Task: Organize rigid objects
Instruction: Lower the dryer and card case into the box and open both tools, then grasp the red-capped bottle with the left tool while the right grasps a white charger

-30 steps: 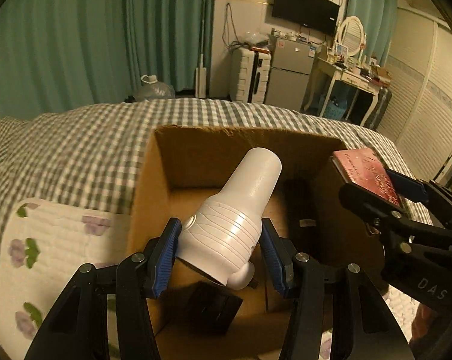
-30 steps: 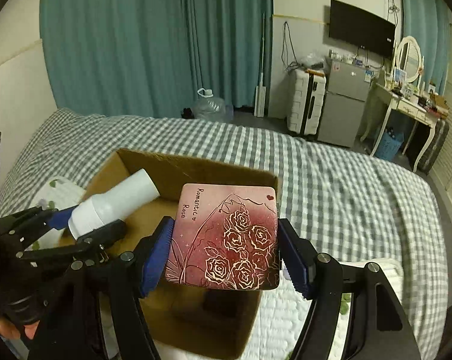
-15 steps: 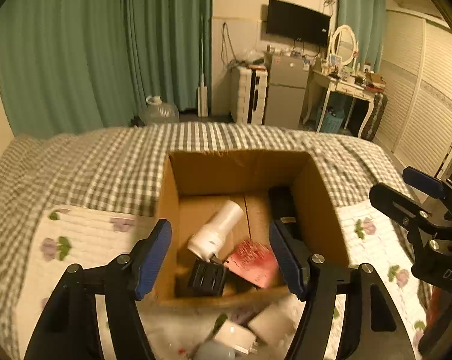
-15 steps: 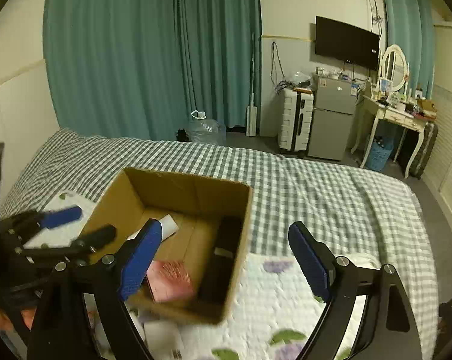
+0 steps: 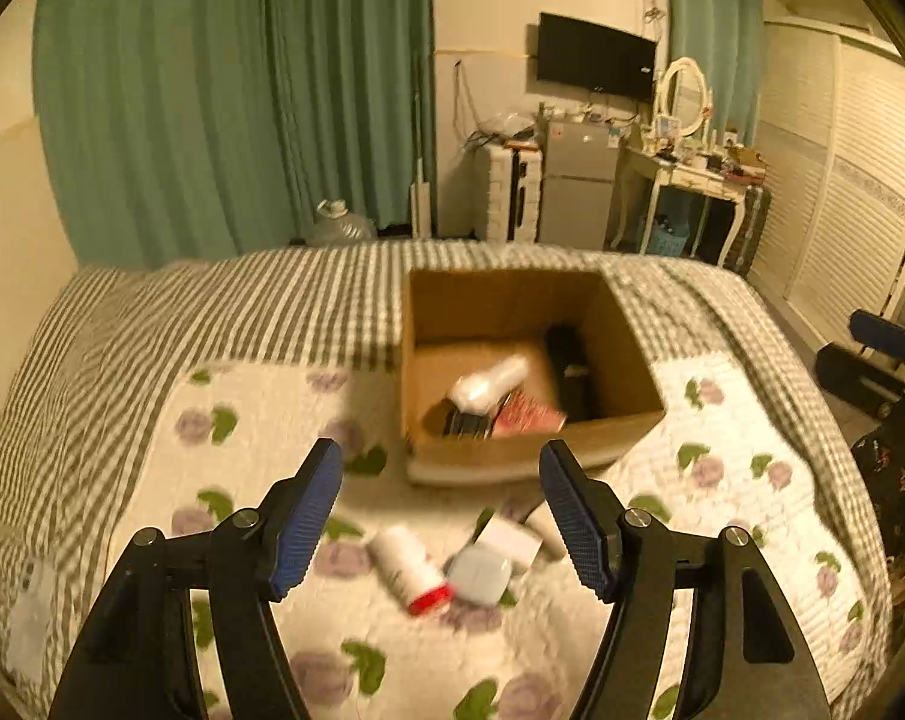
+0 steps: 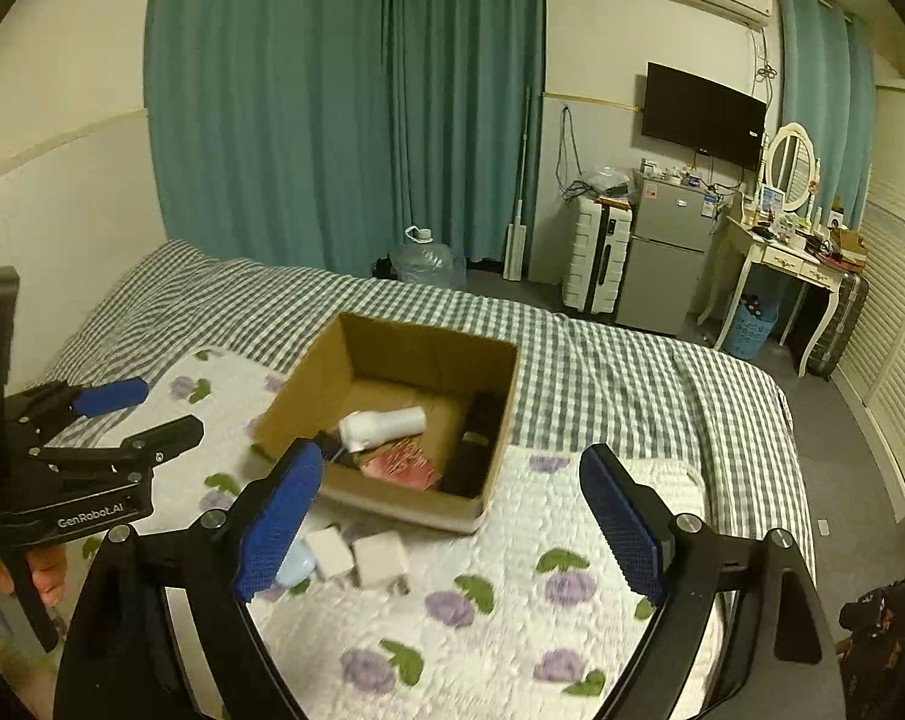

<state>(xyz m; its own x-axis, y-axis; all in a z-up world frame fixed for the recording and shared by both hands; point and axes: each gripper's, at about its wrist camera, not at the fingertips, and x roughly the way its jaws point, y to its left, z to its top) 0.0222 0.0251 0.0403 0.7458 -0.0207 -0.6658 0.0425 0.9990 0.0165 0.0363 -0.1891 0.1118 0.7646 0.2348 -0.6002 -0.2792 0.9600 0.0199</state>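
Note:
An open cardboard box (image 5: 626,330) (image 6: 308,384) stands on the bed. Inside lie a white bottle (image 5: 488,387) (image 6: 380,423), a red rose-printed box (image 5: 527,414) (image 6: 401,468) and dark objects. My left gripper (image 5: 443,507) is open and empty, held back above the floral quilt; it also shows in the right wrist view (image 6: 146,414). My right gripper (image 6: 452,516) is open and empty, near the box's near side. On the quilt in front of the box lie a white bottle with a red cap (image 5: 407,570), a pale blue case (image 5: 479,573) and white cubes (image 6: 380,558).
The floral quilt (image 6: 482,630) covers the near part of the checked bed (image 6: 602,360). Beyond the bed are teal curtains, a water jug (image 6: 425,258), a suitcase, a small fridge (image 6: 671,252) and a dressing table.
Both grippers let go: the white bottle and the red rose box now lie in the cardboard box. Both grippers opened and pulled back and up from the box.

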